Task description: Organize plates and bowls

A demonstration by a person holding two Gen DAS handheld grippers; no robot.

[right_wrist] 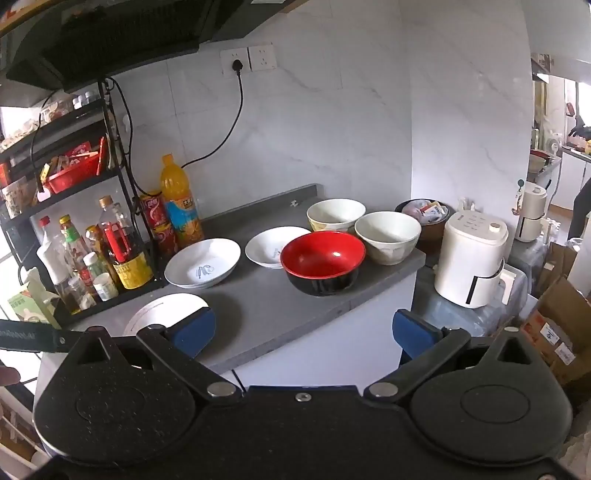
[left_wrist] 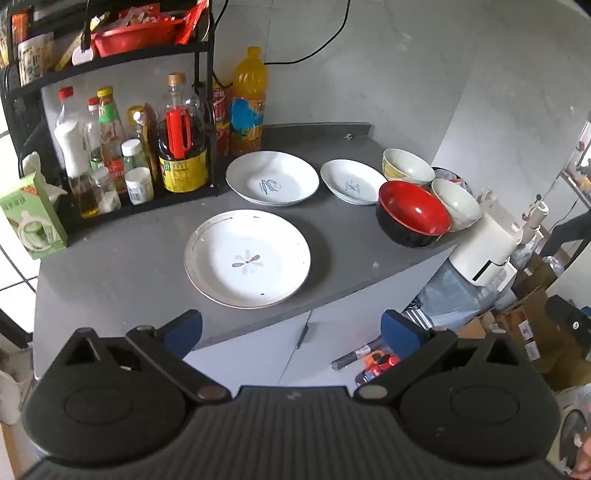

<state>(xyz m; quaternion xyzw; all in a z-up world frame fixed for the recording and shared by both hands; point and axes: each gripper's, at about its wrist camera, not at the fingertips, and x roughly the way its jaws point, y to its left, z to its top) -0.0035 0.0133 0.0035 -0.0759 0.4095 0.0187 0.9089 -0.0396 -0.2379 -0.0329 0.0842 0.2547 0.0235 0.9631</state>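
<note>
Plates (left_wrist: 247,258) and bowls (left_wrist: 413,213) sat mid-frame on the grey counter (left_wrist: 129,273); left gripper (left_wrist: 291,332) and right gripper (right_wrist: 303,332) gaped wide, empty, at bottom.

Grey countertop (right_wrist: 280,306) set on white cabinet doors (left_wrist: 258,354), ending in a raised grey backsplash (right_wrist: 258,206) at the far wall. Far wall clad in pale marble-pattern tiles (right_wrist: 332,129). Two white wall sockets (right_wrist: 248,61) mounted high; a black cable (right_wrist: 236,122) plugged into the left one hangs down towards a black metal shelf rack (right_wrist: 118,177) at the left. Dark range hood (right_wrist: 110,33) overhead, top left. White tiled surface (left_wrist: 11,273) at the far left edge. Cardboard boxes (right_wrist: 557,332) on the floor at the right. Diffuse daylight, brighter through the opening at the far right (right_wrist: 561,122).
</note>
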